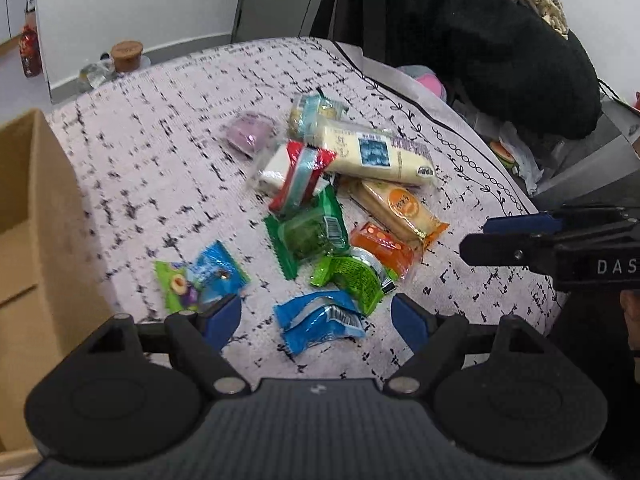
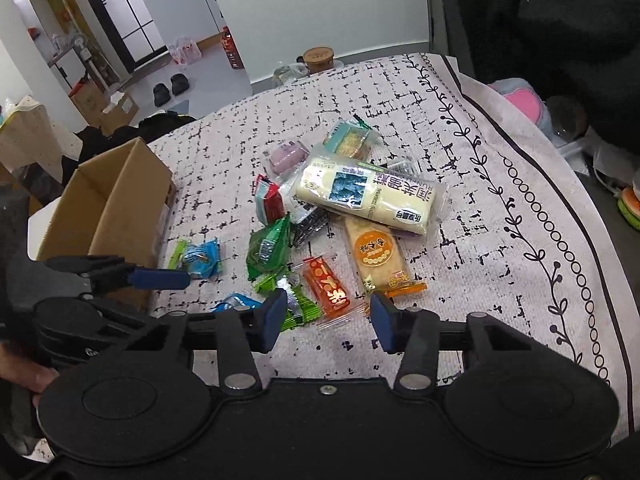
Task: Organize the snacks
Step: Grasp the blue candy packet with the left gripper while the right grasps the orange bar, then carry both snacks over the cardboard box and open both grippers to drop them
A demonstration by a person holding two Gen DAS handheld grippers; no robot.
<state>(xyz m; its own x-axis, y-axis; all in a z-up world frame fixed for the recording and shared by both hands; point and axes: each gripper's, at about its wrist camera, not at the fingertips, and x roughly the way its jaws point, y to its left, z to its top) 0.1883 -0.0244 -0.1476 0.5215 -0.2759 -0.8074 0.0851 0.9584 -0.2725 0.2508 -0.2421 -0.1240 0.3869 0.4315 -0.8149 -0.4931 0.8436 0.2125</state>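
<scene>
Both grippers, left (image 1: pixel 316 320) and right (image 2: pixel 328 316), were held wide open and empty; the blue packet (image 1: pixel 320 322) should be straddled squarely.

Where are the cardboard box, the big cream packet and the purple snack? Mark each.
cardboard box (image 2: pixel 120 200), right wrist view, outer side wall.
big cream packet (image 2: pixel 372 196), right wrist view, its middle.
purple snack (image 1: pixel 248 134), left wrist view, top face.

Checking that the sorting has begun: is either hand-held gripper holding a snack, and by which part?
Nothing is held. The left hand-held gripper and right hand-held gripper are both open above the snacks.
</scene>
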